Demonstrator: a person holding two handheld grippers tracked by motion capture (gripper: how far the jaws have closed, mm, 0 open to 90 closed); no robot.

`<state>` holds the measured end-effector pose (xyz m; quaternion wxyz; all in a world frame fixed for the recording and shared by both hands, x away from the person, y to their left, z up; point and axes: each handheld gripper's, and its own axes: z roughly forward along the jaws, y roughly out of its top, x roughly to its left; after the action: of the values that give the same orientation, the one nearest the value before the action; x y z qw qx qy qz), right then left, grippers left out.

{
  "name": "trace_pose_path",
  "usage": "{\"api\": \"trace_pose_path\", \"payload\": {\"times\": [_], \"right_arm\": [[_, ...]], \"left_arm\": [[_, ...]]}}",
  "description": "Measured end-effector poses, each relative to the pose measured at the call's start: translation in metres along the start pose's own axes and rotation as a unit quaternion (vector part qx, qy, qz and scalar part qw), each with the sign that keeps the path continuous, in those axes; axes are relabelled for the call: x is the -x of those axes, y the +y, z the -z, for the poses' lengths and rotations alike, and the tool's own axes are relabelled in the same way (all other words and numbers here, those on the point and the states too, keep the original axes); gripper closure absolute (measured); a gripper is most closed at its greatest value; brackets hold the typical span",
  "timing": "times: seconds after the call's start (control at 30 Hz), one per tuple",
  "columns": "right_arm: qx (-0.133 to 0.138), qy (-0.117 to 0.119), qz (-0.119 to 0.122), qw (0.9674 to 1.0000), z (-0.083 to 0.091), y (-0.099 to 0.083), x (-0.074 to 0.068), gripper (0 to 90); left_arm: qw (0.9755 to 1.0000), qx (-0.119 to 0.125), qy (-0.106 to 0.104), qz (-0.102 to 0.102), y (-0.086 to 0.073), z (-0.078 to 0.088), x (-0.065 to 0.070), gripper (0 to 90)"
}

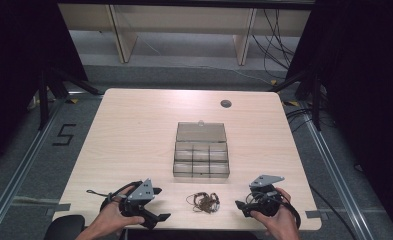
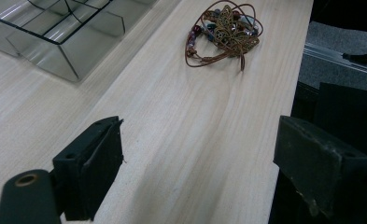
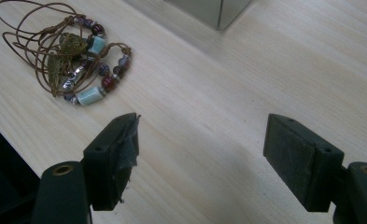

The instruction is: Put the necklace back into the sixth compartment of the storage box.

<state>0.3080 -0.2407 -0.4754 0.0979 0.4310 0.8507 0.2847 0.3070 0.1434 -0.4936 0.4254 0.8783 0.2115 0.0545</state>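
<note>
Tangled brown cord necklace (image 1: 204,201) with beads, flat near table's front edge, before open clear compartment box (image 1: 201,157)

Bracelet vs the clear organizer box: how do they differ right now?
The bracelet is a loose tangle of brown cord, beads and a brass-coloured charm; the organizer box is rigid, clear and split into compartments. The bracelet lies near the front edge between the left tongs and right tongs; the box sits farther back, mid-table, with its lid open. The box is far larger. Both rest on the table, untouched.
</note>
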Motion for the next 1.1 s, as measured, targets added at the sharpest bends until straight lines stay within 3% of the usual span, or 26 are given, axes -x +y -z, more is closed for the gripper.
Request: {"api": "trace_pose_path", "payload": {"times": [0.07,0.1,0.17,0.33,0.4,0.43,0.53,0.57,0.67,0.73,0.77,0.8,0.87,0.9,0.97,1.03,1.1], "right_arm": [[-0.001,0.001,0.002,1.0,0.001,0.0,0.0,27.4],[0.002,0.001,0.008,1.0,0.001,0.001,0.0,27.3],[-0.002,0.003,0.006,1.0,0.003,0.002,-0.001,27.0],[-0.005,0.007,0.019,0.9998,0.001,0.008,-0.004,25.4],[-0.003,0.011,0.012,0.9999,0.0,0.01,-0.007,24.9],[-0.01,0.009,0.029,0.9995,0.0,0.013,-0.008,24.5],[-0.007,0.011,0.039,0.9991,-0.001,0.017,-0.01,22.7],[-0.013,0.011,0.038,0.9991,0.0,0.02,-0.012,21.5],[-0.015,0.017,0.06,0.9979,-0.002,0.028,-0.015,20.6],[-0.018,0.016,0.066,0.9975,-0.002,0.032,-0.017,19.5],[-0.028,0.02,0.059,0.9977,-0.001,0.034,-0.019,19.4],[-0.022,0.015,0.072,0.997,-0.003,0.036,-0.019,18.9],[-0.028,0.026,0.07,0.9968,-0.003,0.037,-0.019,18.6],[-0.028,0.026,0.07,0.9968,-0.003,0.037,-0.019,18.6],[-0.035,0.017,0.063,0.9973,-0.003,0.038,-0.023,18.7],[-0.034,0.02,0.077,0.9963,-0.004,0.039,-0.023,18.5],[-0.04,0.026,0.073,0.9962,-0.006,0.042,-0.024,17.5]], "left_arm": [[1.0,0.0,0.0,0.001,0.0,0.0,0.0,15.1],[1.0,0.0,-0.001,-0.009,0.0,0.0,-0.001,15.1],[1.0,0.0,0.001,0.002,0.0,0.0,0.0,15.1],[1.0,0.001,0.0,0.001,0.0,0.0,0.0,15.1],[1.0,-0.003,0.001,-0.004,0.0,0.001,-0.001,15.1],[1.0,0.0,0.0,0.001,0.0,0.0,0.0,15.1],[1.0,0.0,-0.001,0.001,0.0,-0.001,0.0,15.1],[1.0,-0.006,0.003,-0.007,0.0,0.0,-0.001,15.1],[1.0,0.001,0.0,0.001,0.0,-0.001,0.0,15.1],[0.9998,-0.005,0.001,-0.019,0.001,0.0,-0.002,15.1],[0.9999,-0.003,-0.001,-0.016,0.0,0.0,-0.002,15.1],[1.0,-0.005,0.001,-0.009,0.0,0.0,-0.001,15.1],[0.9999,-0.005,0.001,-0.016,0.0,0.0,-0.001,15.1],[1.0,-0.006,0.004,-0.004,0.0,0.0,0.0,15.1],[0.9999,-0.004,0.002,-0.011,0.0,0.0,-0.001,15.1],[1.0,-0.002,0.0,-0.002,0.0,0.0,0.0,15.1],[0.9999,-0.003,0.002,-0.012,0.0,-0.001,-0.001,15.1]]}}
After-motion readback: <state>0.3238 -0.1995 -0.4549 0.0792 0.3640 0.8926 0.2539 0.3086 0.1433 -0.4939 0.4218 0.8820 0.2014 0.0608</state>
